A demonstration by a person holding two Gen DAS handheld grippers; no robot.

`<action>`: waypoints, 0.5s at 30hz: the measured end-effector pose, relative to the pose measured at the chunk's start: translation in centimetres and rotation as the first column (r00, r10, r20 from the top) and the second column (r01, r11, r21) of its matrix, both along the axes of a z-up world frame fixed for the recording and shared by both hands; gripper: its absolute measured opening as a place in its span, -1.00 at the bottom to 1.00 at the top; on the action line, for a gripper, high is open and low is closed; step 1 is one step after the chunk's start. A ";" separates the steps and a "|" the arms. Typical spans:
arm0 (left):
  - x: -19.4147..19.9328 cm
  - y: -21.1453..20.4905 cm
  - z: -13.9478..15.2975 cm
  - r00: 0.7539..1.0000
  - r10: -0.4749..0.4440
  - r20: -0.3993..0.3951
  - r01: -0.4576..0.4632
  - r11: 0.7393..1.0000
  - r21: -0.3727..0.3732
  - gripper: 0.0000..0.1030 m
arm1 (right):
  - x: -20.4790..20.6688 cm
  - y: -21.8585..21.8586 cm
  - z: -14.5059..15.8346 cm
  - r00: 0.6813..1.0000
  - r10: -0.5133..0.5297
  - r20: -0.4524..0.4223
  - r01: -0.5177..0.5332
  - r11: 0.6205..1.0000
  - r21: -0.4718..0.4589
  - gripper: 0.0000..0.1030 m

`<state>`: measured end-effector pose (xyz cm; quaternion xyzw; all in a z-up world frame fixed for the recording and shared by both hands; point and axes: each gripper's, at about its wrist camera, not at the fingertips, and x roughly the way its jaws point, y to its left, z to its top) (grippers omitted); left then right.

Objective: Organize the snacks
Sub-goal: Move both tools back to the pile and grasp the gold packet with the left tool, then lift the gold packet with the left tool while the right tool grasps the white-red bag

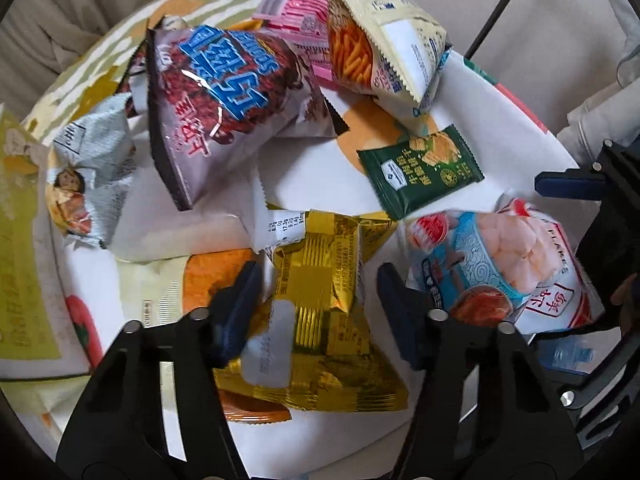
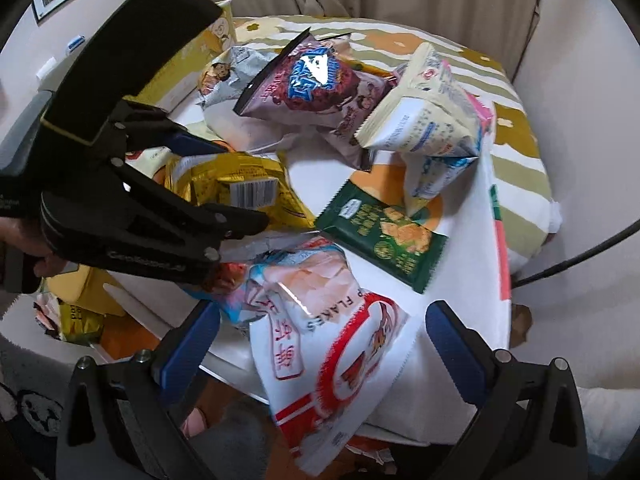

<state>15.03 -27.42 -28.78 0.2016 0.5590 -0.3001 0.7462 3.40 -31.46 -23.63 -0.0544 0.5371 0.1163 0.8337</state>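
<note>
**Two grippers come to the snack pile**

Because the gold foil packet (image 1: 320, 300) is light, puffy and slippery, the left gripper (image 1: 316, 312) has its fingers narrowed around its middle; whether they already press it cannot be told. The right gripper (image 2: 324, 344) stands wide over the shrimp flakes bag (image 2: 328, 344), which overhangs the worktop (image 2: 460, 280) edge. Other bags crowd behind; the near side is free.
</note>
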 end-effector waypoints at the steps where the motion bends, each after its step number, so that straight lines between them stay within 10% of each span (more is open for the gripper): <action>1: 0.0 -0.1 -0.2 1.000 -0.007 -0.009 0.007 1.000 0.006 -0.18 | 0.1 0.1 -0.2 1.000 0.010 -0.001 -0.010 1.000 -0.006 0.99; 15: -1.7 -0.1 0.9 1.000 -0.021 0.003 0.021 1.000 0.010 -0.32 | 1.2 0.3 -1.9 0.991 0.119 -0.056 -0.119 0.993 -0.013 0.99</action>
